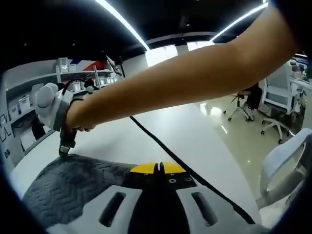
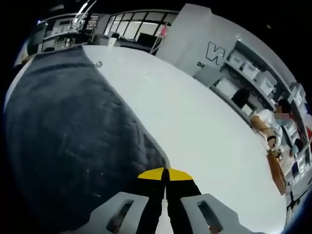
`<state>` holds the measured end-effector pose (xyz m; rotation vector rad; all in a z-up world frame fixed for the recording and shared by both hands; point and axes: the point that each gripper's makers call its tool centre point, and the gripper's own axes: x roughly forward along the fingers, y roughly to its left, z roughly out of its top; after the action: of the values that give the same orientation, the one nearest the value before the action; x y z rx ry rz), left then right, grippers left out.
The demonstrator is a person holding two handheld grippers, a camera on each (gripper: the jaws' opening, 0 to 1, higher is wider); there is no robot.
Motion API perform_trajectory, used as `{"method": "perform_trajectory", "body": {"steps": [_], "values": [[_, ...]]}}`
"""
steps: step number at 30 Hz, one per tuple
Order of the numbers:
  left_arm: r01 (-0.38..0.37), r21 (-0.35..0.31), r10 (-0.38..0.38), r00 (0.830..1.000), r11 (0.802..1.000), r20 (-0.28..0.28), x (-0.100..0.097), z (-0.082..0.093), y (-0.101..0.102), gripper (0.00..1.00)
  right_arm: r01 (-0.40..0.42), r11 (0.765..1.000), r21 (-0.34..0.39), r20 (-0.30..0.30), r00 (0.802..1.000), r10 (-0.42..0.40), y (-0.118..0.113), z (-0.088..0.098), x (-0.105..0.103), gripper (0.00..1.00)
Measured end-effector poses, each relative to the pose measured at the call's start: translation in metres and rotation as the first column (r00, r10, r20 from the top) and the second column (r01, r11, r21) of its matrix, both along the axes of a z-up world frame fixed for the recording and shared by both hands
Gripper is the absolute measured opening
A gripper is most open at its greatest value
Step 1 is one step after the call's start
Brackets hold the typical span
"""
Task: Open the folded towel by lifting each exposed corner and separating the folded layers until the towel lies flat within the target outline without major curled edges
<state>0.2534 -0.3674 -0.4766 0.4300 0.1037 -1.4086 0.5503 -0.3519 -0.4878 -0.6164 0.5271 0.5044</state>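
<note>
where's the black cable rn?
Left gripper view: the black cable runs diagonally across the white table, passing under the person's forearm, right of the grey towel.

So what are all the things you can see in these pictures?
towel: one, dark grey, spread on the table.
table: one, white, long.
cable: one, black, running across the table.
office chairs: a few, white, on the floor beside the table.
shelves: white, with boxes, along the wall.
ceiling lights: two bright strips.
person's arm: one, reaching across over the table.
left hand-held gripper: yellow tips together at the towel's edge.
right hand-held gripper: yellow tips together at the towel's edge.
</note>
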Motion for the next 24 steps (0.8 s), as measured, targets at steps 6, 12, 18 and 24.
{"method": "perform_trajectory", "body": {"steps": [6, 12, 18, 24], "values": [[-0.005, -0.042, 0.005, 1.0, 0.999, -0.01, -0.001, 0.015, 0.006, 0.05, 0.012, 0.999, 0.04, 0.042, 0.999, -0.014, 0.004, 0.017, 0.002, 0.0], [-0.006, -0.067, 0.004, 1.0, 0.998, -0.03, -0.009, 0.027, 0.014, 0.07, -0.002, 0.998, 0.06, 0.064, 0.998, -0.002, 0.012, 0.037, -0.004, 0.0], [-0.032, -0.1, 0.031, 0.999, 0.994, -0.015, -0.006, 0.041, 0.024, 0.06, -0.012, 0.998, 0.061, 0.077, 0.997, 0.007, 0.022, 0.046, -0.01, 0.0], [-0.067, -0.099, 0.068, 0.998, 0.993, 0.009, 0.0, 0.043, 0.038, 0.04, -0.023, 0.997, 0.067, 0.083, 0.996, 0.018, 0.032, 0.052, -0.016, 0.0]]}}
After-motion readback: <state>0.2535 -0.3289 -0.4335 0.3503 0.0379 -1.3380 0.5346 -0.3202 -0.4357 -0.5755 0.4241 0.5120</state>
